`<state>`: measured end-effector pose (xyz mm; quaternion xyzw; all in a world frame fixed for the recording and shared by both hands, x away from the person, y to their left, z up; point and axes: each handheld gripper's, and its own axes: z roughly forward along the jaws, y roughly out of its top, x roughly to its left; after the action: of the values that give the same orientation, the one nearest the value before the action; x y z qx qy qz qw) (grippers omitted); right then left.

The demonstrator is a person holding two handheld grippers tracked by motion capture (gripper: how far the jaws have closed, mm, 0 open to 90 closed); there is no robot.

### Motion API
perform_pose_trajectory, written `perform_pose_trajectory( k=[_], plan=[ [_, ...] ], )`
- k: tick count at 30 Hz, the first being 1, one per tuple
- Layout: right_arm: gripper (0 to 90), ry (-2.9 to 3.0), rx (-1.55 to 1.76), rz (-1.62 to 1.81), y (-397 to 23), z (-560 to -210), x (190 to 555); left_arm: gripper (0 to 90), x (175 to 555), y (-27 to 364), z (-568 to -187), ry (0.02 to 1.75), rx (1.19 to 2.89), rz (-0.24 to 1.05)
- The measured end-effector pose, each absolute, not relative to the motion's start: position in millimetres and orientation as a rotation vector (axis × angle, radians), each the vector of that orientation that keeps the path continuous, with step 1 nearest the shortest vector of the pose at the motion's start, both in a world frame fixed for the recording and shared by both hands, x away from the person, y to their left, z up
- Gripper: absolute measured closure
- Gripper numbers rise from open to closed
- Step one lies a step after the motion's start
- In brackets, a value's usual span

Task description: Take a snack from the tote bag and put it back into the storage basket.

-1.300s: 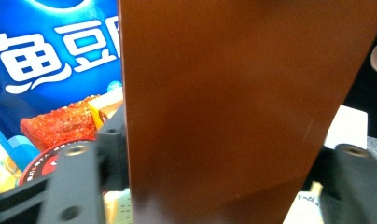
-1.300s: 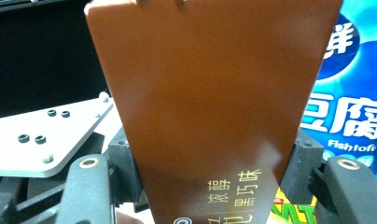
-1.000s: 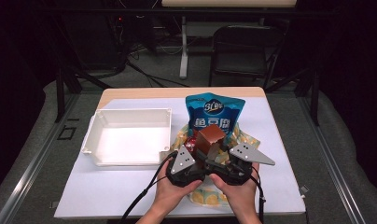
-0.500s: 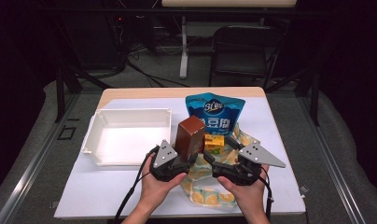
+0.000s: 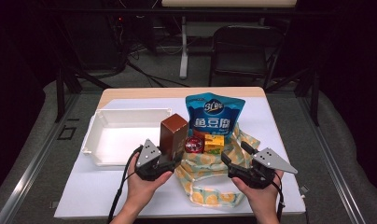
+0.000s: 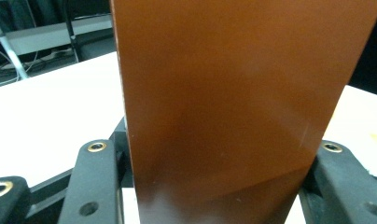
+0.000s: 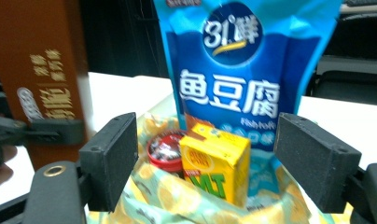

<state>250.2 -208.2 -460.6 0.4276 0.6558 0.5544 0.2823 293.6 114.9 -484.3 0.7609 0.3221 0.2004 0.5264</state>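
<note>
In the lower part of the high view, my left gripper (image 5: 165, 161) is closed on the brown box (image 5: 173, 135), which stands upright between my jaws; in my left gripper view the box (image 6: 238, 107) is a smooth, glossy brown face with no writing that I can read, and a black jaw presses on each side of it. My right gripper (image 5: 235, 156), at the lower right, has its jaws wide apart and holds nothing; in my right gripper view the two black pads stand on both sides of the small things, not touching them.

Just beyond my grippers lies a soft cloth bag (image 5: 214, 168) printed with orange slices, open on the white table (image 5: 84, 196); on its fabric sit a small yellow carton (image 7: 214, 161) with green letters that I cannot read fully, and beside it a round red tin (image 7: 164, 149).

Behind them, in the centre, stands a shiny blue pouch (image 7: 242, 70); it reads "31", large white Chinese characters and "Fish Tofu" in small print. The side of the brown box carries pale Chinese characters, too blurred to read.

At the left centre is a white plastic tray (image 5: 100, 122), rectangular and shallow, with nothing in it; far behind the table stands a dark chair (image 5: 245, 51).
</note>
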Motion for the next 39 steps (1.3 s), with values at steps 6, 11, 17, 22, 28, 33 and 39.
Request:
perform_pose_trajectory(
  k=[6,11,17,22,28,33,39],
  plan=[
    [22.4,1.765,1.162,1.432,-221,-471,249,43.9,293,132,-482,0.795,1.816,0.492],
    [23.5,1.789,1.191,1.383,-232,-480,248,43.9,289,150,-485,0.827,1.809,0.518],
    [21.8,1.786,1.195,1.368,-242,-485,248,43.9,290,171,-489,0.875,1.8,0.531],
    [20.4,1.781,1.209,1.353,-249,-488,249,43.9,291,184,-490,0.904,1.788,0.546],
    [19.2,1.769,1.213,1.362,-256,-490,250,43.9,296,196,-491,0.945,1.781,0.565],
    [19.1,1.758,1.225,1.353,-265,-492,249,44.0,302,202,-495,0.978,1.793,0.568],
    [19.4,1.75,1.244,1.337,-276,-495,247,44.0,311,203,-497,1.015,1.833,0.546]
  ],
)
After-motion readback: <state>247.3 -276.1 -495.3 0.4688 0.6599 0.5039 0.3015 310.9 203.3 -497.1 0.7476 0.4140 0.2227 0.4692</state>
